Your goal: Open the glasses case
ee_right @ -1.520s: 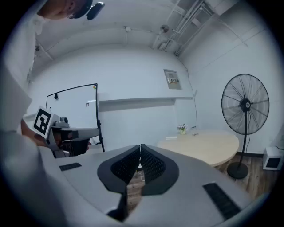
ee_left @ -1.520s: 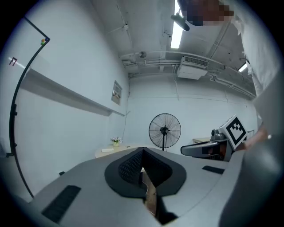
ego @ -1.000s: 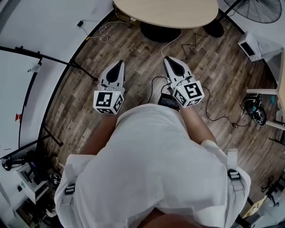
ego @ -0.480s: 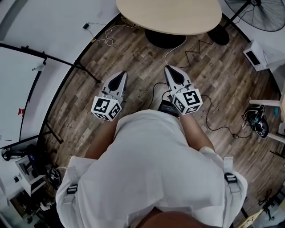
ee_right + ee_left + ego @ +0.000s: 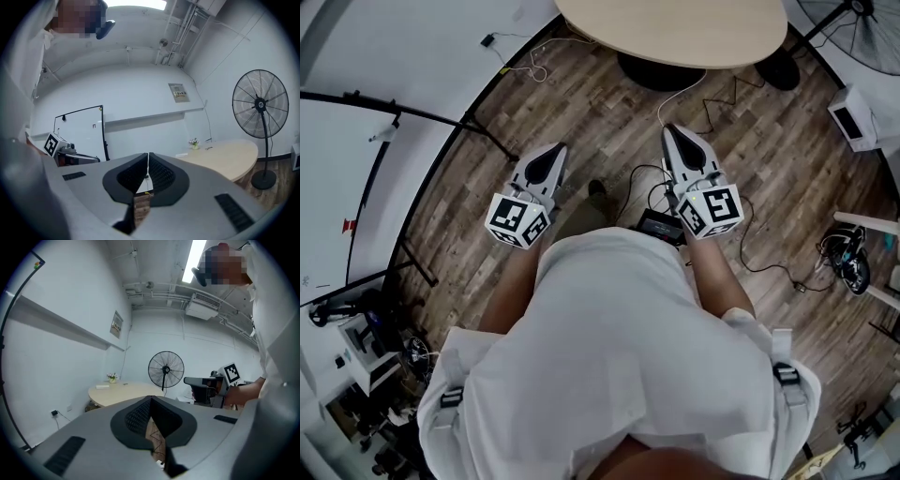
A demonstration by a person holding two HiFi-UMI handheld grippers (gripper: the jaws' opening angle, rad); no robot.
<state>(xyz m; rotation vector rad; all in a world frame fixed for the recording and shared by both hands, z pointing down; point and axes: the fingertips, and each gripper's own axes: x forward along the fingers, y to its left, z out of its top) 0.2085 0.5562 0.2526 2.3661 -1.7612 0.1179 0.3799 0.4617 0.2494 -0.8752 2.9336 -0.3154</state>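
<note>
Standing on a wood-plank floor [image 5: 581, 112], a person in a white top [image 5: 619, 356] holds two grippers out in front at waist height, side by side and well apart. The left gripper [image 5: 556, 150] and the right gripper [image 5: 673, 131] both point away from the body toward the one round, pale-topped table [image 5: 675, 28]. Each carries one marker cube, so two in all: one cube [image 5: 516, 217] at the left wrist and one cube [image 5: 712, 208] at the right.

In the left gripper view, the left gripper [image 5: 151, 401] has its jaws closed tip to tip, and only floor shows in the narrow wedge behind them. In the right gripper view, the right gripper [image 5: 147, 157] has its jaws pressed together in the same way, with nothing between them.

The glasses case shows in none of the three views.

One pedestal fan [image 5: 260, 104] stands beside the table. One small flower pot [image 5: 193, 142] sits on the tabletop. One whiteboard [image 5: 79, 131] on a black frame stands to the person's left. On the floor between the grippers lies one black box [image 5: 661, 225] with cables trailing from it. One white box [image 5: 855, 117] sits near the wall on the right.
</note>
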